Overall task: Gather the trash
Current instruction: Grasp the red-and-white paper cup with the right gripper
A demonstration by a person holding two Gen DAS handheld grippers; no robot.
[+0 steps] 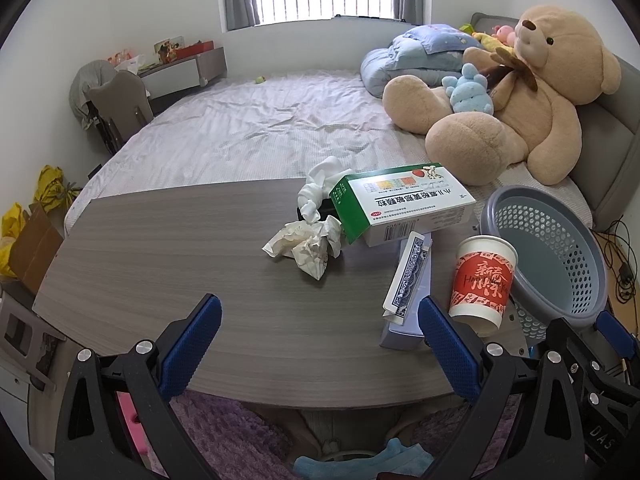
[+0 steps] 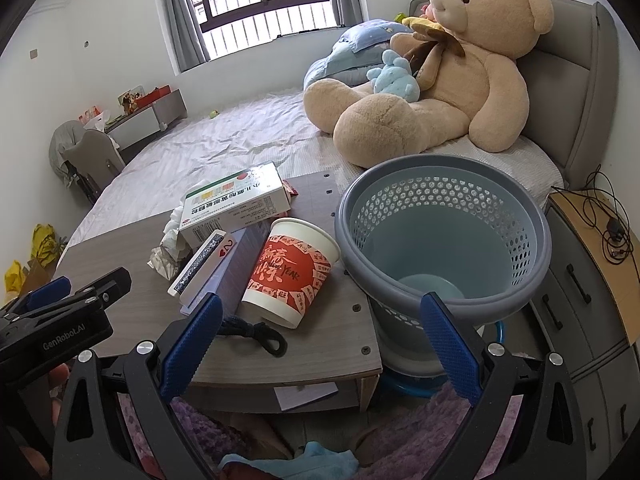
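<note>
On the grey wooden table lie crumpled white tissues, a green-and-white medicine box, a playing-card box and a red-and-white paper cup. A blue-grey perforated trash basket stands off the table's right end, tilted toward it. My left gripper is open and empty over the table's near edge. My right gripper is open and empty, just short of the cup and the basket. A dark cord lies by the cup.
A bed with a big teddy bear and pillows lies behind the table. A nightstand with drawers stands right of the basket. A purple rug covers the floor below. A chair and yellow bags stand at the left.
</note>
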